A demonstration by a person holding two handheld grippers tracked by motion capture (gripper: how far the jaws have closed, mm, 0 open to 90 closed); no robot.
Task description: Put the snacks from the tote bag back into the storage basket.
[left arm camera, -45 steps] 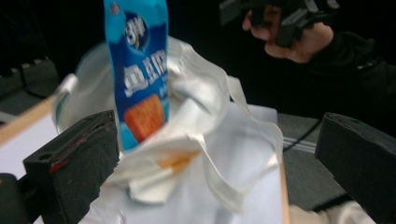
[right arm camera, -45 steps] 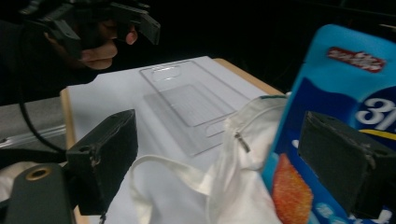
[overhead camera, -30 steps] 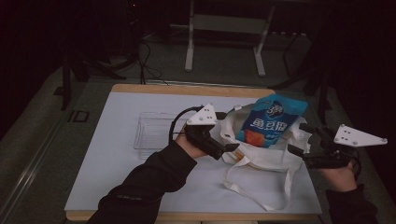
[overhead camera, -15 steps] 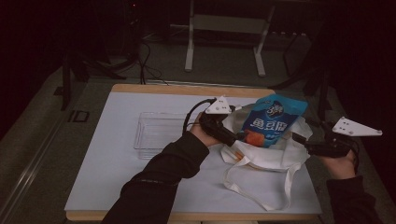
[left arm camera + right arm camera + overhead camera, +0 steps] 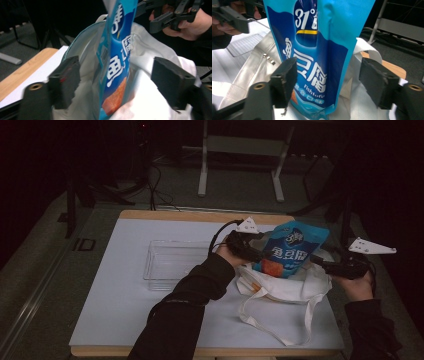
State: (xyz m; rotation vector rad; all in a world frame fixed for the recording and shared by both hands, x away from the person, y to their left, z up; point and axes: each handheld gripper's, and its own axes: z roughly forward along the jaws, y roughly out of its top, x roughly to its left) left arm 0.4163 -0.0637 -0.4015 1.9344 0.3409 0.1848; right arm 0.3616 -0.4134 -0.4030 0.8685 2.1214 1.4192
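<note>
Blue snack pouch (image 5: 291, 248) with "Fish tofu" print stands upright in the mouth of a white tote bag (image 5: 285, 290), right side of the white worktop (image 5: 120, 310). Left tool (image 5: 117, 82) and right tool (image 5: 329, 82) both have jaws apart, flanking it. Clear tray (image 5: 172, 262) sits just left. Room's dark.

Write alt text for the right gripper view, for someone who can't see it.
A blue snack pouch labelled "Fish tofu" stands upright between the two open black jaws of the right tool, its bottom sunk in a white cloth bag. At top left, a hand holds the other tool above a clear plastic tray on the white table.
</note>
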